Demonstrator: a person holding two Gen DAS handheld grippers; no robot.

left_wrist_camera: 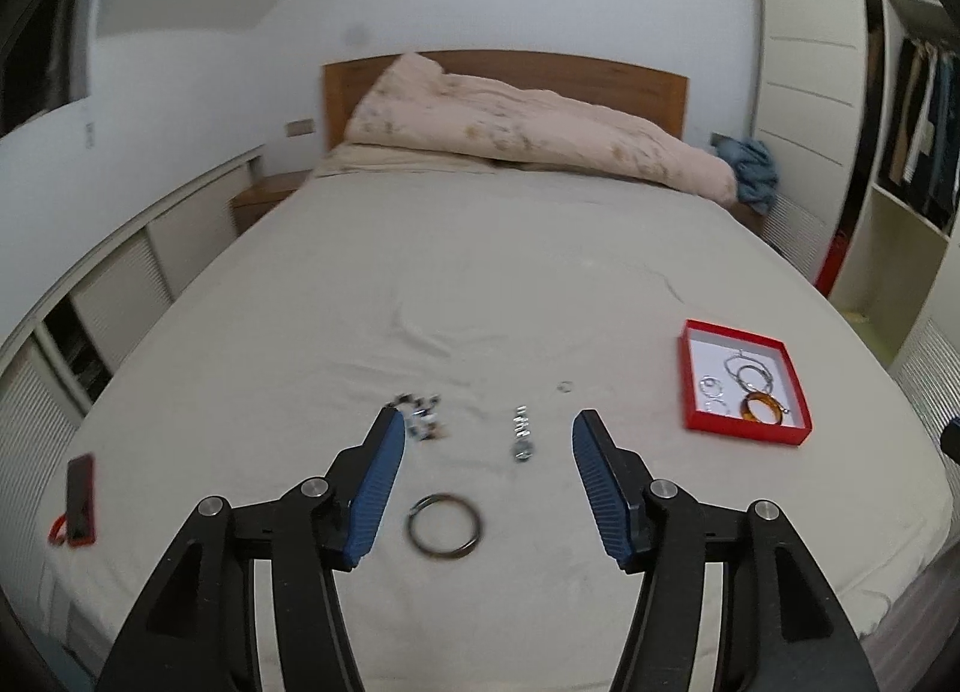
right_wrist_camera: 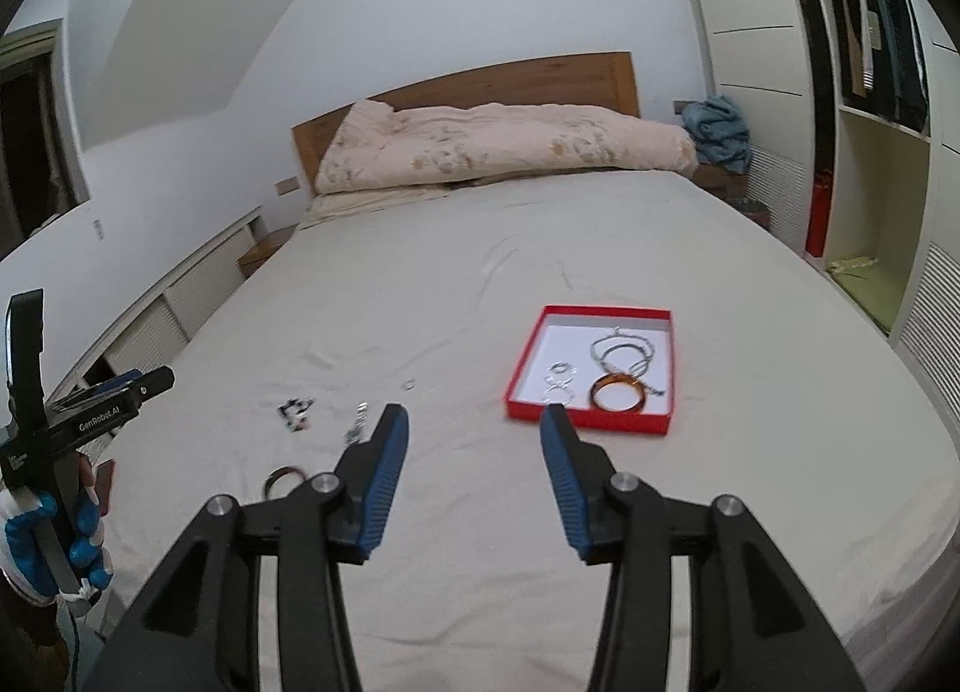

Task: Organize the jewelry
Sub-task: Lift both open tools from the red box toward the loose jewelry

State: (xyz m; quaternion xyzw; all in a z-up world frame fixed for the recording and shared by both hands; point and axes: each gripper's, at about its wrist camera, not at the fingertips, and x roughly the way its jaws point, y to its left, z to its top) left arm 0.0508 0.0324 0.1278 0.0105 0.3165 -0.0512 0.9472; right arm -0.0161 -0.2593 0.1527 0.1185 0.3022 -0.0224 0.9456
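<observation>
With both our grippers raised over the bed [left_wrist_camera: 480,284], left gripper [left_wrist_camera: 486,428] and right gripper [right_wrist_camera: 474,422] stand spread and empty. Some jewelry already lies in the red box [right_wrist_camera: 522,398]; the dark ring [left_wrist_camera: 445,525], beads [left_wrist_camera: 423,416] and chain [left_wrist_camera: 522,434] wait loose, probably next.

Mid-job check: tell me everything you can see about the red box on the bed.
The red box is a shallow square tray with low red walls and a white floor, cardboard by the look of it, with no lid on it. It lies flat on the beige bedsheet, right of the loose jewelry. Inside lie an amber bangle, a silvery chain looped with a dark ring, and small silver rings. Neither gripper touches it.
</observation>
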